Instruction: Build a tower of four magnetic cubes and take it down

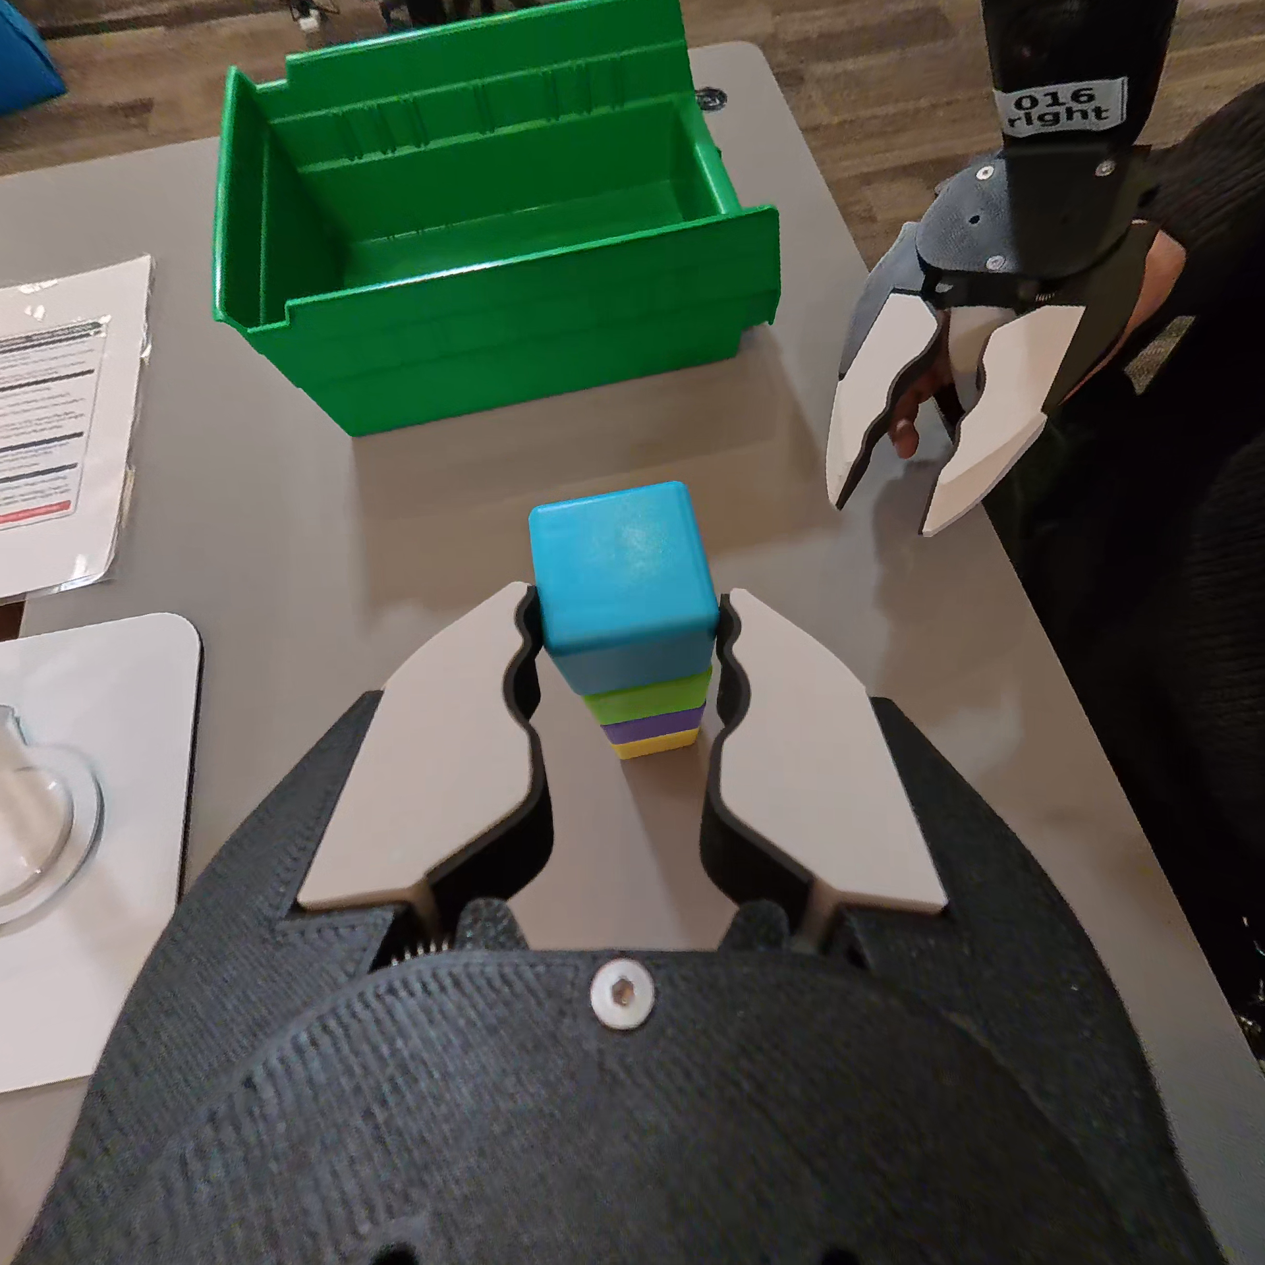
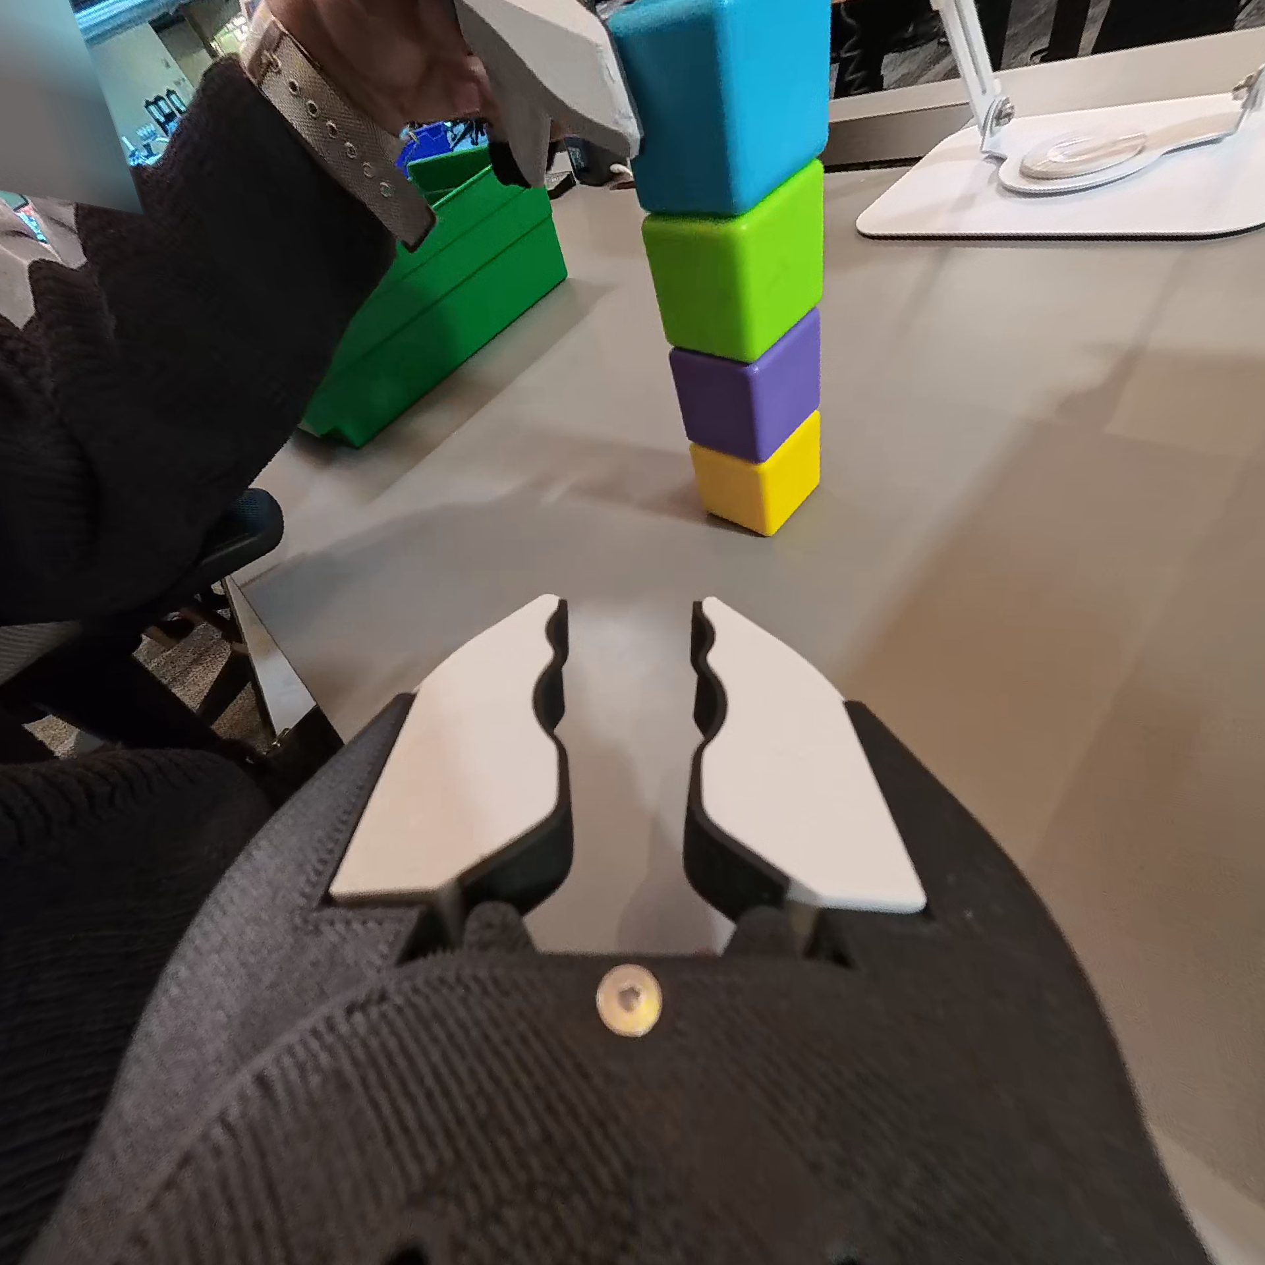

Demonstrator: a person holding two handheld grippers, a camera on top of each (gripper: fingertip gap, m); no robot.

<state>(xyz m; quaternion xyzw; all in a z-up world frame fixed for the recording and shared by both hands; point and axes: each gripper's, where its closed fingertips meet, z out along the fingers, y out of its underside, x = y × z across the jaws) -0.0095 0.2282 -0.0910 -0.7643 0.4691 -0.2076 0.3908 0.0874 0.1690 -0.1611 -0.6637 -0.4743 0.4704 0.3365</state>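
The green bin [image 1: 479, 267] is sitting at twelve o'clock on the table [image 1: 287, 520]. Your left gripper [image 1: 626, 619] is squeezing the blue block [image 1: 619, 582] topping the tower. Keep it straight so nothing is wobbling. Your right gripper [image 2: 630, 609] is waiting, half open, holding nothing.

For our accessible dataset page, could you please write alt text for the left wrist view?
The left gripper is closed on a blue cube topping a green, purple and yellow stack on a grey table. An empty green bin sits beyond, and the right gripper hovers open to the right.
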